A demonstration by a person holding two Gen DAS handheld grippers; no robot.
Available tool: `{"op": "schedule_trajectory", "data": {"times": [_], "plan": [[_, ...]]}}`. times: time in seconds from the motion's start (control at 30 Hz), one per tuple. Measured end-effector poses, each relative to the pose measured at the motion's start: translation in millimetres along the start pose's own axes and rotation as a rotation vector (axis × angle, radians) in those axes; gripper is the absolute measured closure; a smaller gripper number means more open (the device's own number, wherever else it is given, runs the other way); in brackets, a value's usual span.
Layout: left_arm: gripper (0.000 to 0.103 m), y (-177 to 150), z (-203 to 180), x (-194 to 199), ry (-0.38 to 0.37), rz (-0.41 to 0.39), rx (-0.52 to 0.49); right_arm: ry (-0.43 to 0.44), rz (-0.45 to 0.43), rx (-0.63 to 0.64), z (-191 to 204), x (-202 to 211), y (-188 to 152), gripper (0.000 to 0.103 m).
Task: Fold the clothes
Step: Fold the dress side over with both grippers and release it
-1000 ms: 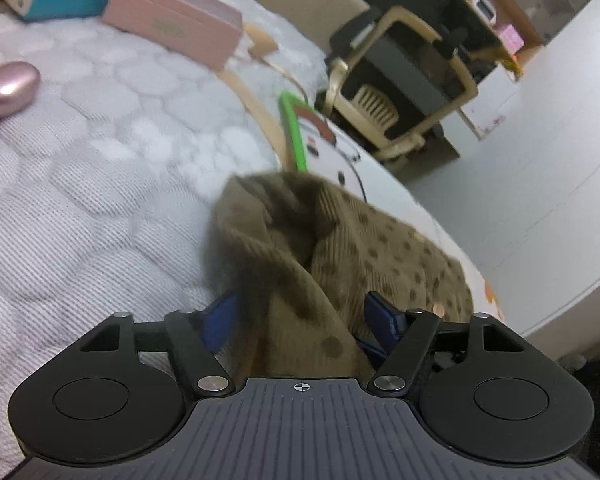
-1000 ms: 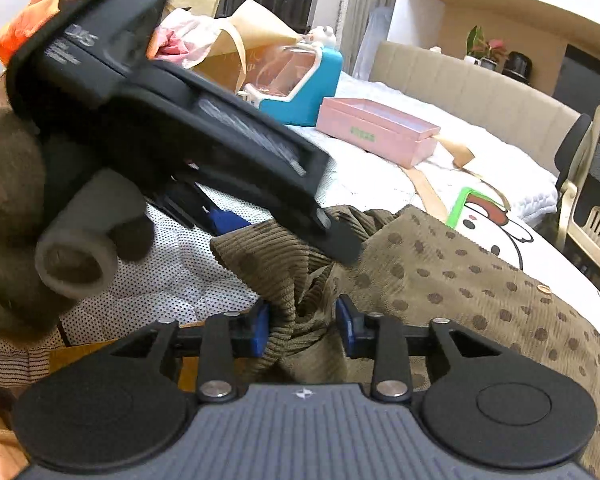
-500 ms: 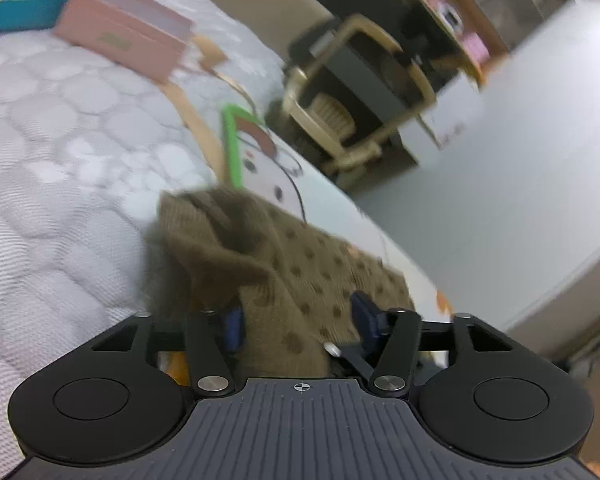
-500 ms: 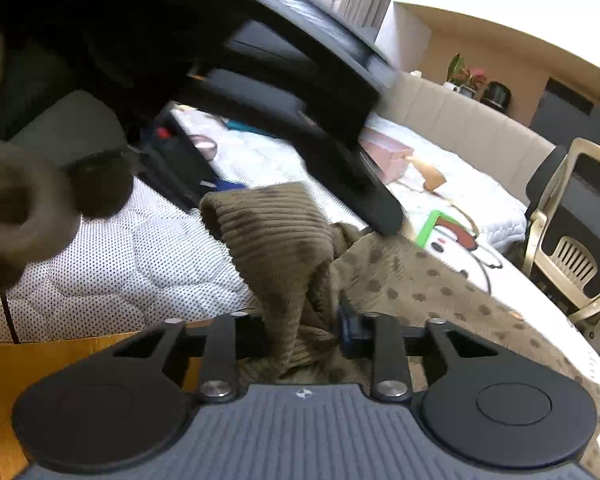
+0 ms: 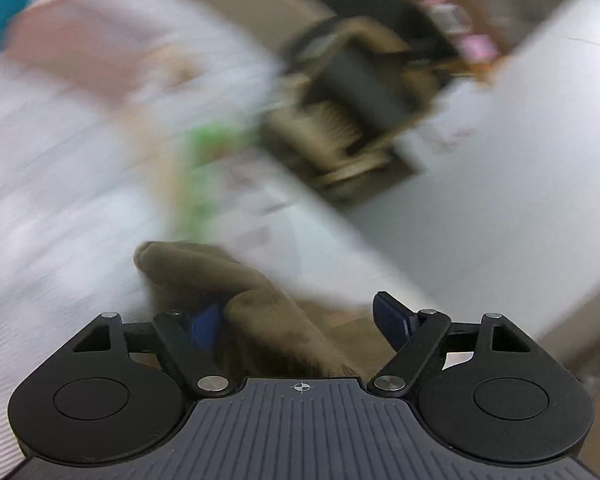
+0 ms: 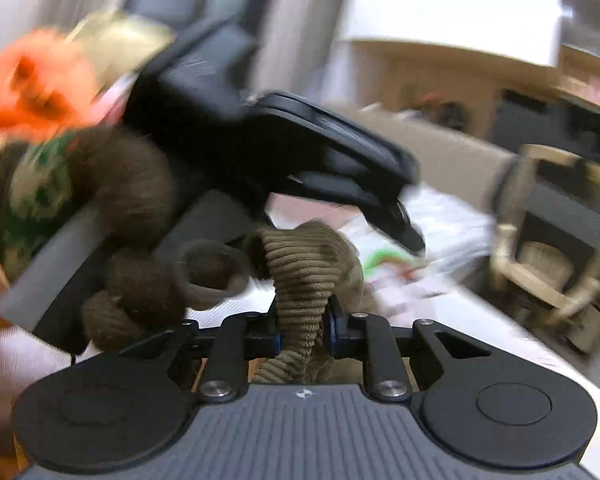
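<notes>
The olive-brown dotted corduroy garment (image 6: 304,256) is lifted off the bed. My right gripper (image 6: 303,328) is shut on a ribbed fold of it, which bulges up above the pads. In the left wrist view the garment (image 5: 268,320) lies loosely between the spread fingers of my left gripper (image 5: 300,322). The cloth leans on the left blue pad (image 5: 206,326), while the right pad (image 5: 392,320) stands free of it. The left gripper's black body (image 6: 240,148), held by a brown-gloved hand (image 6: 132,184), hovers just above and to the left of the right gripper. Both views are motion-blurred.
A white quilted bed (image 5: 40,200) carries a pink box (image 5: 80,52) and a green-edged printed sheet (image 5: 196,184). Beyond the bed's edge a beige-and-black chair (image 5: 352,92) (image 6: 548,240) stands on pale floor (image 5: 520,160). An orange item (image 6: 28,80) is at far left.
The left gripper's fingers have spread wider and released the garment. Both grippers have risen and swung fast, and the right one has kept its hold on the ribbed fold.
</notes>
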State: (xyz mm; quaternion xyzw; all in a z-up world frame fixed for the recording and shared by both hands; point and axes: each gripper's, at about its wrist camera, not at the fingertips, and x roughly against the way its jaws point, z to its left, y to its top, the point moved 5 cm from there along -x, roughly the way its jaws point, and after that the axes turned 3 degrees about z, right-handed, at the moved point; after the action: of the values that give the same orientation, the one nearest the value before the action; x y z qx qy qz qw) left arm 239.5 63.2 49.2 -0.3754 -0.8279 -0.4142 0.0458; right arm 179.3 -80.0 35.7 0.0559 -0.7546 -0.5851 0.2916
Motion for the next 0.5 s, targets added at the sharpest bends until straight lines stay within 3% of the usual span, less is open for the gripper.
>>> {"op": "schedule_trajectory", "data": {"times": [0.1,0.17,0.27,0.37,0.43,0.5], "plan": [[0.009,19.7,-70.2,5.0,-0.146,-0.062,-0.134,-0.117,-0.015,-0.215,-82.1,34.5,-7.0,0.084],[0.007,24.4,-97.4,11.3,-0.177,-0.094,-0.202,-0.178,0.045,-0.345,-127.7,43.5,-34.4,0.084],[0.005,14.2,-103.4,1.3,-0.064,-0.104,-0.272,-0.216,0.188,-0.478,-165.8,34.6,-86.0,0.084],[0.005,-20.9,-84.2,-36.9,0.096,0.028,-0.286,-0.179,0.252,-0.558,-180.3,32.2,-115.0,0.081],[0.005,-45.8,-65.8,-55.2,0.178,0.107,-0.292,-0.178,0.222,-0.548,-185.5,44.2,-111.8,0.065],[0.005,-65.8,-47.8,-64.0,0.234,0.163,-0.288,-0.249,0.147,-0.472,-190.0,68.4,-98.1,0.048]]}}
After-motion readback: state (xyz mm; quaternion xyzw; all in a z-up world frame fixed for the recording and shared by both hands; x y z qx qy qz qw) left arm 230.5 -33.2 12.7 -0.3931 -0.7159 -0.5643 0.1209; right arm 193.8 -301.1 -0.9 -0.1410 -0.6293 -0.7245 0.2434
